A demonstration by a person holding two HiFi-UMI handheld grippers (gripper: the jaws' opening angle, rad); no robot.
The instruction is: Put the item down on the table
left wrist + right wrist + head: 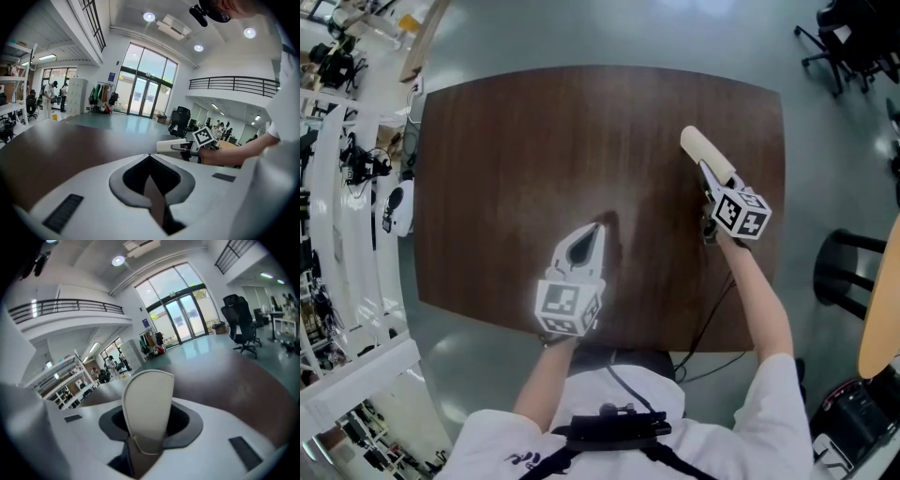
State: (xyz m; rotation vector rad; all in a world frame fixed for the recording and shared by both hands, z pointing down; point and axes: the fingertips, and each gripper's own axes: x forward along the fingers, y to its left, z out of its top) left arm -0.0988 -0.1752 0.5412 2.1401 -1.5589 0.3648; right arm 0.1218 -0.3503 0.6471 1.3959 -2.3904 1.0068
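A cream, rounded, flat-sided item (703, 148) sticks out forward from my right gripper (711, 180), which is shut on its near end. In the right gripper view the item (147, 401) stands up between the jaws and hides the gap. It hangs over the right part of the dark brown table (534, 150); whether it touches the top I cannot tell. The left gripper view shows the item (169, 145) held level just over the wood. My left gripper (594, 230) is near the table's front middle, with its jaws together and nothing between them.
Office chairs (848, 42) stand beyond the table's far right corner. A black stool (853, 267) and a tan board (883, 300) are off the right edge. Shelving with clutter (337, 178) runs along the left. The rest of the tabletop is bare wood.
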